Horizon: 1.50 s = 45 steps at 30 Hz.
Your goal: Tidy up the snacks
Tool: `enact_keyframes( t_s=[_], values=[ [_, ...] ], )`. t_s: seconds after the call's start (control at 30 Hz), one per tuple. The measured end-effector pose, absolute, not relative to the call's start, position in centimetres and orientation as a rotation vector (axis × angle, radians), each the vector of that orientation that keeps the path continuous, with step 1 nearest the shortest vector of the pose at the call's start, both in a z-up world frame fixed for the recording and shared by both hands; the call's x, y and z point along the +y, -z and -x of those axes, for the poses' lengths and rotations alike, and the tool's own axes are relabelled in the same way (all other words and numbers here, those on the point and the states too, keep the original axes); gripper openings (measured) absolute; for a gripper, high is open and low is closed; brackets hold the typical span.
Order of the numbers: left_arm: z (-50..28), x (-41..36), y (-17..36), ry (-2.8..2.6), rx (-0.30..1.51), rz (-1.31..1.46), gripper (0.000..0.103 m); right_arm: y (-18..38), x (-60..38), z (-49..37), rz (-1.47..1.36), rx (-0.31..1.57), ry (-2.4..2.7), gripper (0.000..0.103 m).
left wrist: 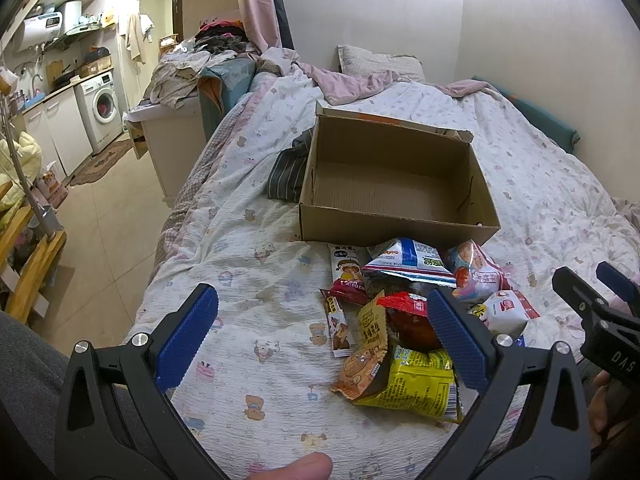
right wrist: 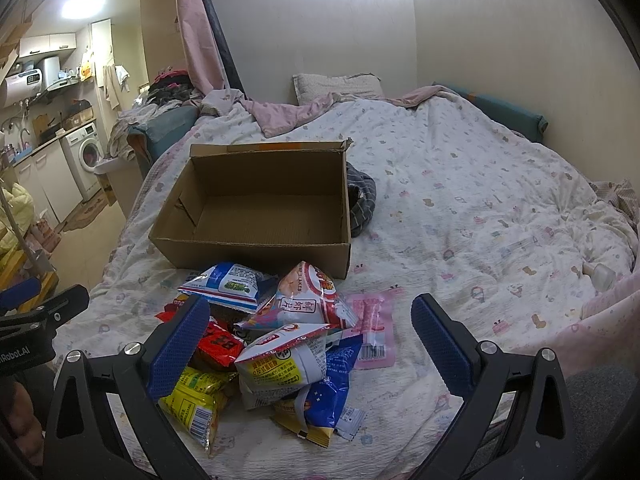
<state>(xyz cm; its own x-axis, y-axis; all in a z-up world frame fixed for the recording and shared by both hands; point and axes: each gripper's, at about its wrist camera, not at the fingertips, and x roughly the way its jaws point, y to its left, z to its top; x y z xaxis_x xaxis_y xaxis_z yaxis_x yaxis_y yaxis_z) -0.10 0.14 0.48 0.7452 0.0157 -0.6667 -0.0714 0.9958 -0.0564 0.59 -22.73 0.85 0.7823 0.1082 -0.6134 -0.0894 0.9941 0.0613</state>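
An open, empty cardboard box [left wrist: 394, 190] stands on the bed; it also shows in the right wrist view [right wrist: 256, 216]. A pile of snack packets [left wrist: 404, 320] lies just in front of it, among them a yellow packet [left wrist: 420, 386], an orange peanut packet [left wrist: 368, 348] and a white and pink shrimp-flakes bag [right wrist: 308, 300]. My left gripper [left wrist: 320, 328] is open and empty, left of the pile. My right gripper [right wrist: 308, 336] is open and empty, hovering over the pile [right wrist: 280, 344]. A pink packet [right wrist: 374, 330] lies at the pile's right.
The bed has a patterned white quilt [right wrist: 480, 208], a striped dark garment [right wrist: 362, 202] beside the box and pillows by the wall. The bed's left edge drops to a tiled floor [left wrist: 108, 216]. A washing machine [left wrist: 100, 108] stands far left.
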Motion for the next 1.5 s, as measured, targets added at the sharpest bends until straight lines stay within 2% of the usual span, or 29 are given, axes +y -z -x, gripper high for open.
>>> enact_keyframes(
  t_s=[0.83, 0.97, 1.3, 1.5],
  values=[
    [0.1, 0.1, -0.5, -0.047, 0.733, 0.077, 0.103, -1.3, -23.1, -0.7, -0.049, 0.666, -0.111, 0.103],
    [-0.5, 0.2, -1.0, -0.041, 0.761, 0.060, 0.103, -1.8, -23.9, -1.6, -0.108, 0.724, -0.159, 0.103],
    [-5.1, 1.9, 0.0, -0.057, 0.981, 0.049, 0.103, -1.7, -26.7, -6.2, -0.244, 0.962, -0.264, 0.103],
    [-8.4, 3.6, 4.0, -0.012, 1.239, 0.157, 0.103, 0.6, -27.7, -7.9, -0.295, 1.021, -0.279, 0.103]
  ],
)
